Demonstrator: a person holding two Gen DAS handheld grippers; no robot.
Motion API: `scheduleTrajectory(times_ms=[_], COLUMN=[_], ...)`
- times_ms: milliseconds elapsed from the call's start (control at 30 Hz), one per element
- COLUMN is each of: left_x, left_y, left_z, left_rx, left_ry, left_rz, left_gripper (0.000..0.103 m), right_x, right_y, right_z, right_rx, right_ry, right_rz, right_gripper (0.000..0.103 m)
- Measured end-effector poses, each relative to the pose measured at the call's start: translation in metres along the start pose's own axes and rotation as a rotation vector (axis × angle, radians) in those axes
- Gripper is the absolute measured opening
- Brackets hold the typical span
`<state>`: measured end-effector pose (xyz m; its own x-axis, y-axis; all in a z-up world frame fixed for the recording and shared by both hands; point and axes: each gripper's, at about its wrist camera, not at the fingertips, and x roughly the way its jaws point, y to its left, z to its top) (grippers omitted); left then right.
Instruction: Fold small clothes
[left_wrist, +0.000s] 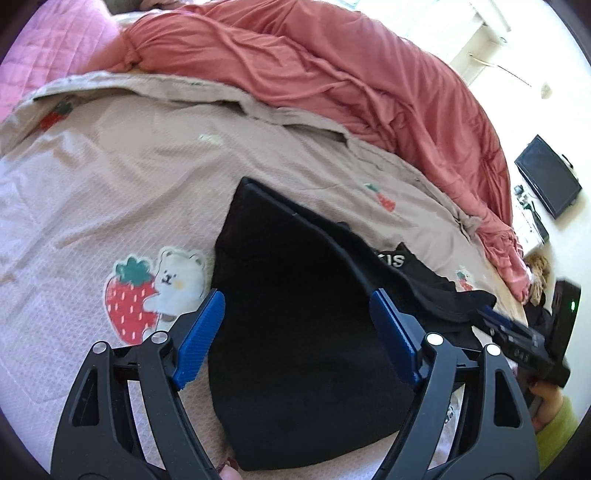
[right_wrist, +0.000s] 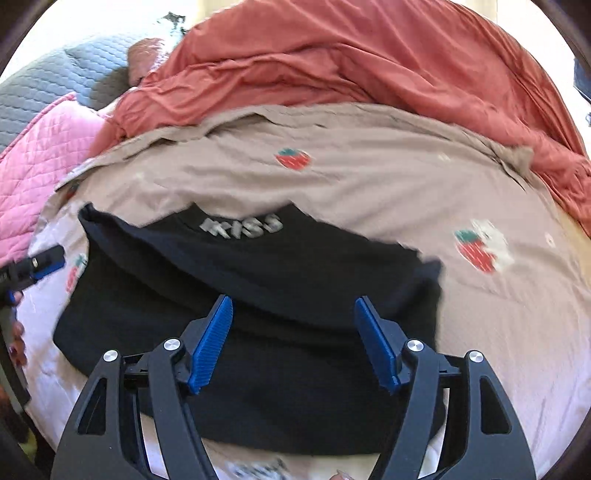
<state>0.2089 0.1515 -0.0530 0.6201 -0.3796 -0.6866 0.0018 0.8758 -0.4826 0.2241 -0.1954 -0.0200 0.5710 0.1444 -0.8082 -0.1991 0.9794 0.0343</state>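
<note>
In the left wrist view the black garment (left_wrist: 295, 314) fills the lower middle of the frame, lying on the bed sheet (left_wrist: 110, 184), a beige cover printed with strawberries and a bear. It looks soft, light and limp, a knit that should drape and slide little on the cotton beneath. Its folded upper edge, running from upper left to right, seems the best place to pinch. The left hand-held gripper (left_wrist: 297, 332) hangs over it with jaws wide, nothing between the pads. At the right edge the right hand-held gripper (left_wrist: 517, 332) shows blurred. In the right wrist view its jaws also stand wide and empty above the cloth. Grey letters near the neckline read "KISS" (right_wrist: 242, 225). A red quilt (right_wrist: 369, 66) is bunched behind.
</note>
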Motion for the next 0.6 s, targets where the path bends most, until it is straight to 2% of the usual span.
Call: scheduleTrajectory(times_ms=[133, 233, 367, 600], left_x=[0.009, 0.017, 0.028, 0.037], left_y=[-0.001, -0.014, -0.026, -0.024], left_z=[-0.005, -0.012, -0.022, -0.026], left_rx=[-0.018, 0.042, 0.109, 0.114], left_ry=[0.037, 0.067, 0.114, 0.148], left_rz=[-0.036, -0.031, -0.015, -0.004], left_gripper=[0.074, 0.074, 0.074, 0.076], right_x=[0.01, 0.028, 0.04, 0.058], right_y=[-0.013, -0.007, 0.004, 0.015], right_z=[-0.015, -0.021, -0.02, 0.016], right_rx=[0.007, -0.043, -0.086, -0.176], right_ry=[0.07, 0.131, 0.137, 0.115], right_rz=[-0.012, -0.045, -0.075, -0.153], right_gripper=[0.066, 0.056, 0.057, 0.055])
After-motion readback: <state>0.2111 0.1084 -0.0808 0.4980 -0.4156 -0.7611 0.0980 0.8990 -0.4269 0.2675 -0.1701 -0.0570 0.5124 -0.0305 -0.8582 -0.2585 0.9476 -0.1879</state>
